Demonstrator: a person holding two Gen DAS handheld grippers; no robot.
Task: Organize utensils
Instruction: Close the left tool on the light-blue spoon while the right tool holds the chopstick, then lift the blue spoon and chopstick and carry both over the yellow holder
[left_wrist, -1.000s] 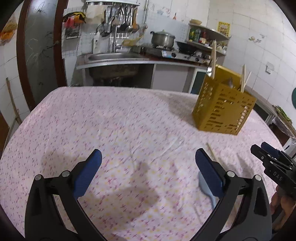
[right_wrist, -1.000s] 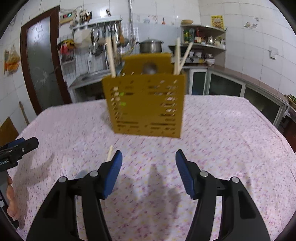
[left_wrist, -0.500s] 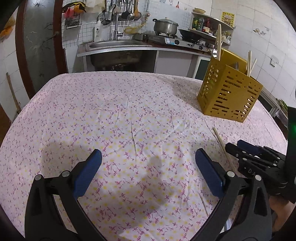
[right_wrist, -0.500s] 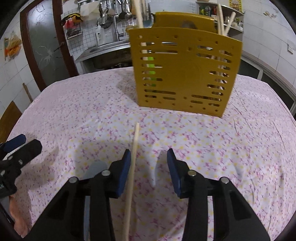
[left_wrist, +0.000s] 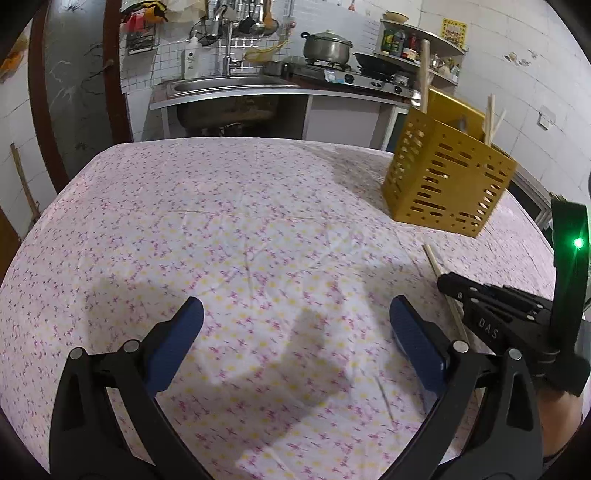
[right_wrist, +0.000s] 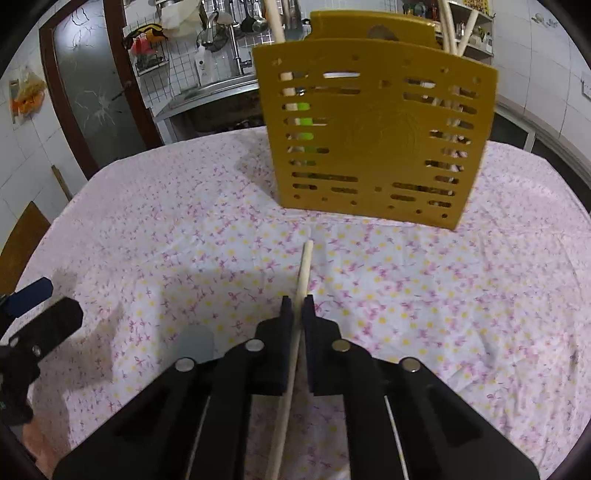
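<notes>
A yellow slotted utensil holder (right_wrist: 376, 140) stands on the floral tablecloth (right_wrist: 184, 229) with several wooden sticks and utensils in it. It also shows in the left wrist view (left_wrist: 447, 184). My right gripper (right_wrist: 297, 302) is shut on a wooden chopstick (right_wrist: 303, 269) that lies on the cloth and points at the holder. The chopstick (left_wrist: 436, 264) and right gripper (left_wrist: 448, 284) also show at the right of the left wrist view. My left gripper (left_wrist: 295, 319) is open and empty above the cloth.
A grey-blue spoon (right_wrist: 195, 343) lies on the cloth left of my right gripper. Behind the table are a steel sink (left_wrist: 229, 83), a stove with a pot (left_wrist: 327, 48) and a dark door (left_wrist: 74, 85). The table's edge is near on the right.
My right gripper has moved down and forward over the chopstick and shut on it. The left gripper has stayed open and shifted slightly back.
</notes>
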